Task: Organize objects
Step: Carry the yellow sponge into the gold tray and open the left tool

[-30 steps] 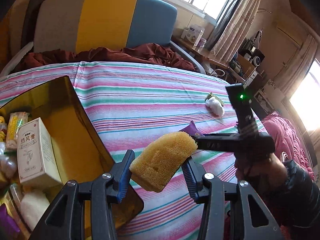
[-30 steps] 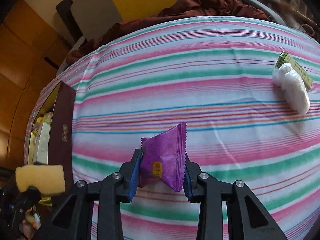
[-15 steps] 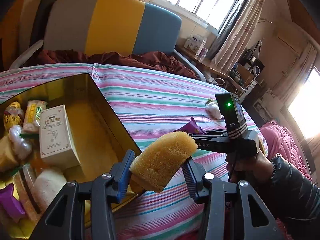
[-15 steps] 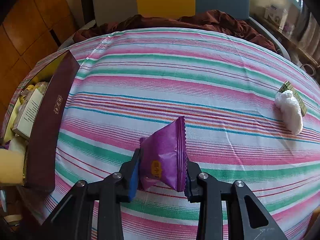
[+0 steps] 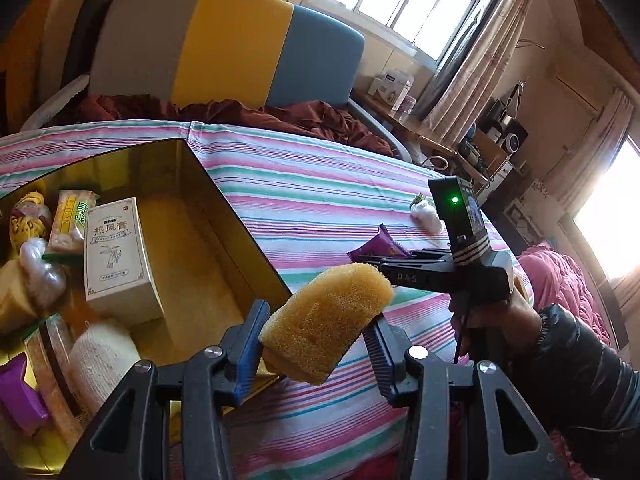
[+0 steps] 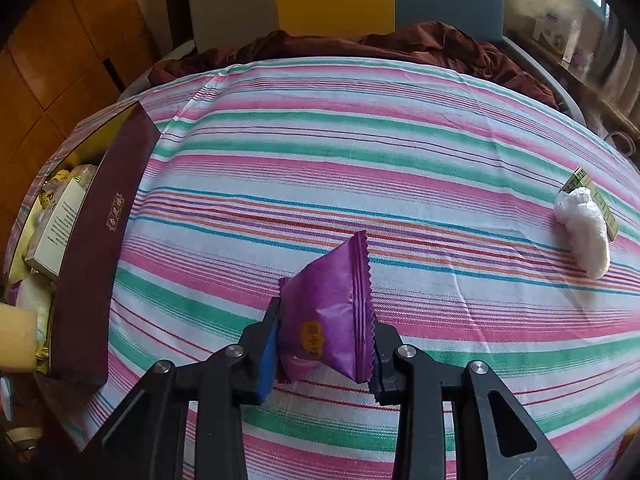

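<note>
My left gripper (image 5: 316, 348) is shut on a yellow sponge (image 5: 326, 322), held above the near right corner of the gold-lined box (image 5: 224, 216). The box holds a white carton (image 5: 116, 254), several wrapped snacks and a purple packet (image 5: 18, 400). My right gripper (image 6: 322, 354) is shut on a purple snack packet (image 6: 334, 314), held above the striped cloth (image 6: 360, 168); the packet (image 5: 380, 246) shows at that gripper's tip in the left wrist view. A white wrapped item (image 6: 584, 230) with a green-and-gold packet (image 6: 600, 204) lies at the far right. The box's maroon outer wall (image 6: 96, 248) stands at left.
A person's hand in a dark sleeve (image 5: 560, 364) holds the right gripper. Behind the striped cloth lie a dark red blanket (image 6: 360, 48) and a grey, yellow and blue headboard (image 5: 224, 44). A cluttered desk (image 5: 460, 140) and windows are at the right.
The left gripper with the sponge has shifted across toward the box, so more of the box's inside shows. The right gripper has rolled, still holding the purple packet over the cloth.
</note>
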The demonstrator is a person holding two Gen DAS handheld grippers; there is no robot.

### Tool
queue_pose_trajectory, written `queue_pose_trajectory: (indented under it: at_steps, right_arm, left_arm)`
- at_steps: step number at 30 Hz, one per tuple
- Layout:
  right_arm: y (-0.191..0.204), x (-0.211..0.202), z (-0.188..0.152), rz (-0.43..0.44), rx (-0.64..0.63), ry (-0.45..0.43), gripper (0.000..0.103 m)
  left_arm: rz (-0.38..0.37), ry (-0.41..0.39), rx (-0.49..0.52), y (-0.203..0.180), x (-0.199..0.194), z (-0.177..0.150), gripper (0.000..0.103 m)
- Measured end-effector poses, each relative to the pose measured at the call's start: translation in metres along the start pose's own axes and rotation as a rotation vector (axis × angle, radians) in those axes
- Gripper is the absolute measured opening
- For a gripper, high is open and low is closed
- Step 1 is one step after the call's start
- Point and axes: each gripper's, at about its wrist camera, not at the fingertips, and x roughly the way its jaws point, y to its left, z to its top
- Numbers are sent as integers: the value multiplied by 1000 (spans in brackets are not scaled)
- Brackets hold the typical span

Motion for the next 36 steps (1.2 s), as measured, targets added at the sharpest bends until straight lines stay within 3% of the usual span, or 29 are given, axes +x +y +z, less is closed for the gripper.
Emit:
queue_pose_trajectory:
  at_steps: [11,16,21,27,30,36]
  right_arm:
    - [5,1,-2,-30,-35,-5,36]
    - [6,1,-2,-38,-42,-8,36]
    - [7,1,-2,-40,-46,-8,36]
    - [8,1,-2,-46,-53,-8,36]
    - [8,1,-2,-48,-54,-8,36]
    - [7,1,-3,-47,-53,-10,36]
  left_arm:
    - [-27,-4,28,-5,-10,-8,48]
    - [-23,-42,-2,7,-26,-5,48]
    - [72,-130,-90,49,-57,6,48]
    - [223,-218,-292,121,-93,13,48]
    - [273,-209,-346,141,-92,12,48]
    - [266,-118,-347,152,-56,11,48]
